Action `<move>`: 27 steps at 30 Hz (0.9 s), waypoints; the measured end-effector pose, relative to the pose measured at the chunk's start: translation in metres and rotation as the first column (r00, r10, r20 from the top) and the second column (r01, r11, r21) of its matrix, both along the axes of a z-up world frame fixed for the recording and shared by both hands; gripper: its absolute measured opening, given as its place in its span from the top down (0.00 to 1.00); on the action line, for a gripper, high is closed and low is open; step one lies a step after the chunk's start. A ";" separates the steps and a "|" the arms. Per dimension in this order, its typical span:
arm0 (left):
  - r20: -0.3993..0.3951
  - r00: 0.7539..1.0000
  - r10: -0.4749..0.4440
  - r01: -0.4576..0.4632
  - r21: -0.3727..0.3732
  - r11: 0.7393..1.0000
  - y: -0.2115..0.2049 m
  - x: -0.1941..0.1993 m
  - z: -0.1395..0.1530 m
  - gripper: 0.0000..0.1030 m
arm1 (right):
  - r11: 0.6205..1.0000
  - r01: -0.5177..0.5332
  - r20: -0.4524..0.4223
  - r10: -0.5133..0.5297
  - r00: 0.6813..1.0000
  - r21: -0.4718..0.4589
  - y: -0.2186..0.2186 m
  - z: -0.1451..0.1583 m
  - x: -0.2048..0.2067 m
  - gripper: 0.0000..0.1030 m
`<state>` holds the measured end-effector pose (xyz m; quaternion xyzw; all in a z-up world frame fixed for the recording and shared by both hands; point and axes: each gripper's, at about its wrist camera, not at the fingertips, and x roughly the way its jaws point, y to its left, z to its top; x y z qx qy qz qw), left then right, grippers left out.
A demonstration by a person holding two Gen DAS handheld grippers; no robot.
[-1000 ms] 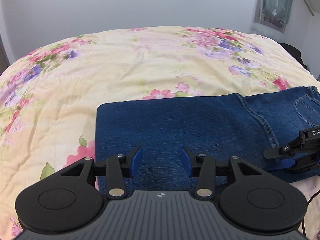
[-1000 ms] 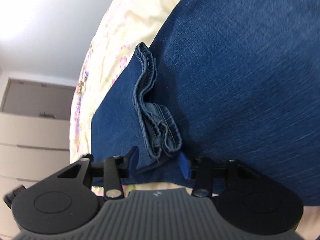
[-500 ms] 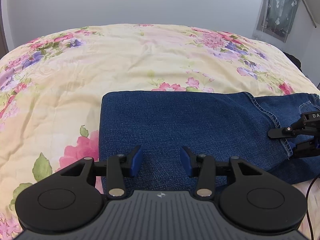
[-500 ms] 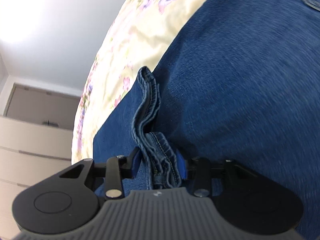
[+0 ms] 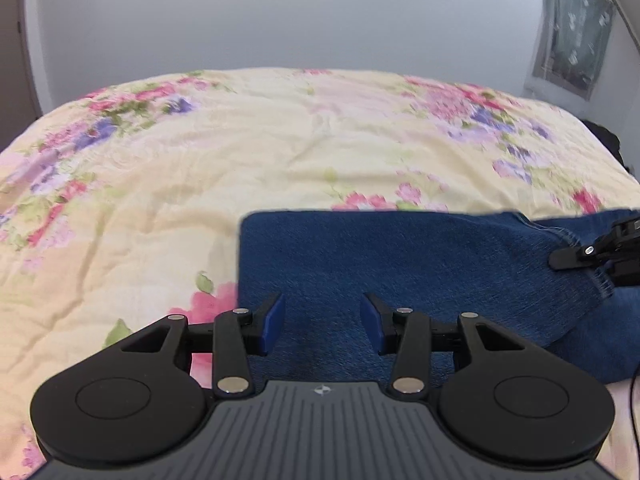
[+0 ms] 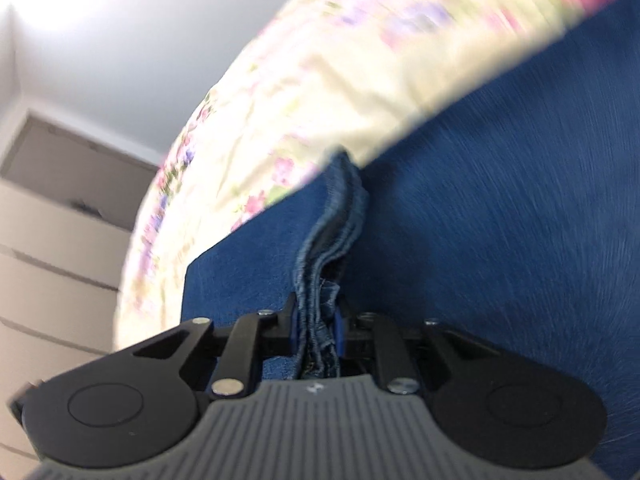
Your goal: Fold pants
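Note:
Dark blue denim pants [image 5: 400,264] lie folded on a floral bedspread [image 5: 240,152]. My left gripper [image 5: 322,326] is open and empty, just above the near edge of the folded pants. My right gripper [image 6: 316,334] is shut on the bunched hem edges of the pants [image 6: 328,240], which rise in a ridge from the jaws. It shows in the left wrist view [image 5: 596,256] at the right edge, holding the stitched hem. The pants fill the right of the right wrist view [image 6: 500,240].
The bedspread stretches far and left of the pants. A grey wall stands behind the bed, with a patterned cloth [image 5: 572,28] hanging at the upper right. White drawers [image 6: 48,240] stand beyond the bed's edge. A dark object [image 5: 608,140] lies at the far right.
My right gripper has closed on the pants hem and is lifting it; its view is blurred with motion. My left gripper has drifted right and stays open.

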<state>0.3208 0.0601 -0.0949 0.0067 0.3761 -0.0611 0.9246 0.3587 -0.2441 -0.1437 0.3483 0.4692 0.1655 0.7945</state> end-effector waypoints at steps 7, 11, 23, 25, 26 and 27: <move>0.057 0.987 0.150 -0.144 -0.090 0.985 0.027 -0.011 0.041 0.50 | 0.972 -0.002 0.257 0.064 0.964 -0.233 0.017 0.154 -0.002 0.91; 0.062 0.986 0.152 -0.143 -0.132 0.981 0.021 -0.014 0.051 0.50 | 0.938 0.065 0.386 0.076 0.919 -0.340 -0.018 0.247 -0.023 0.91; 0.003 1.000 -0.030 0.031 -0.118 0.993 -0.078 0.001 0.022 0.50 | 0.806 0.343 0.400 -0.146 0.905 -0.482 -0.229 0.288 -0.057 0.91; -0.016 0.998 -0.062 0.060 -0.095 0.994 -0.096 0.006 0.012 0.51 | 0.793 0.365 0.353 -0.203 0.913 -0.488 -0.267 0.251 -0.056 0.91; -0.025 0.997 -0.075 0.073 -0.085 0.994 -0.104 0.008 0.008 0.54 | 0.798 0.364 0.316 -0.229 0.921 -0.481 -0.284 0.227 -0.054 0.91; -0.036 0.995 -0.088 0.085 -0.074 0.994 -0.113 0.010 0.003 0.55 | 0.804 0.356 0.271 -0.251 0.929 -0.476 -0.300 0.203 -0.052 0.92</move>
